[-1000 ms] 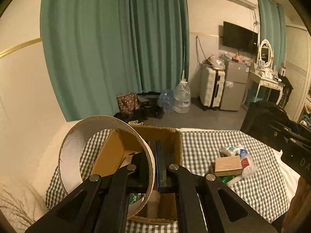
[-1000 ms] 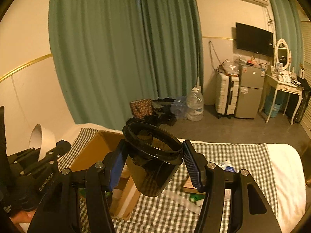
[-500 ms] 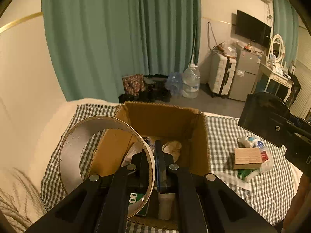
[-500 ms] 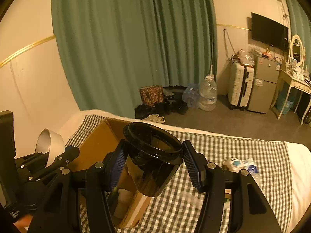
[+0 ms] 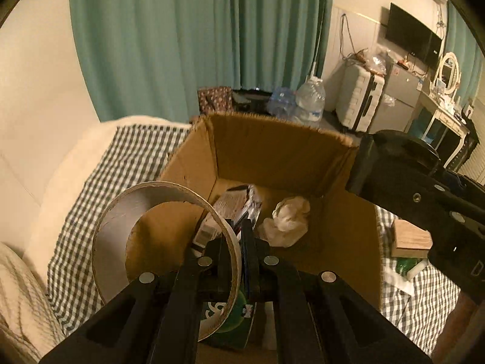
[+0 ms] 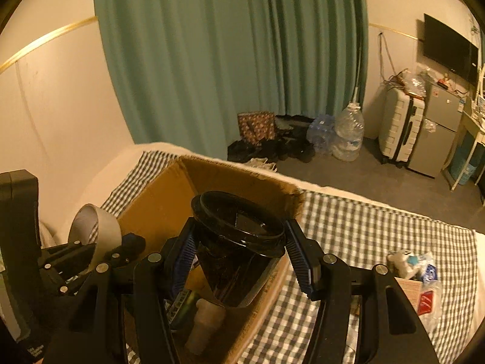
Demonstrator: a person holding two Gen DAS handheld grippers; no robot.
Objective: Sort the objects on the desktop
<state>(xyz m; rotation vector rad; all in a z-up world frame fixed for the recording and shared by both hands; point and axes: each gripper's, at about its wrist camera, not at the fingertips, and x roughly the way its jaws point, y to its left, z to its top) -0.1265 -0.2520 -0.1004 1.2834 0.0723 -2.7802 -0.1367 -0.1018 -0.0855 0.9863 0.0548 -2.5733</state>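
Observation:
My left gripper (image 5: pixel 239 242) is shut on the rim of a wide tape roll (image 5: pixel 157 212) and holds it over the near left part of an open cardboard box (image 5: pixel 272 151). My right gripper (image 6: pixel 239 257) is shut on a dark tinted plastic cup (image 6: pixel 239 242) and holds it upright above the box's right side (image 6: pixel 242 182). The roll and left gripper also show in the right wrist view (image 6: pixel 94 230). The box holds a crumpled white wrapper (image 5: pixel 288 221), a printed packet (image 5: pixel 233 206) and a green pack (image 5: pixel 233 318).
The box stands on a checked cloth (image 6: pixel 379 236) on a bed. To its right lie a small brown box (image 5: pixel 409 239) and plastic-wrapped items (image 6: pixel 418 273). Beyond the bed are curtains, water bottles (image 6: pixel 345 133), a suitcase and a fridge.
Both grippers have moved forward and tilted down over the box, each keeping its object. The box's inside now fills more of both views.

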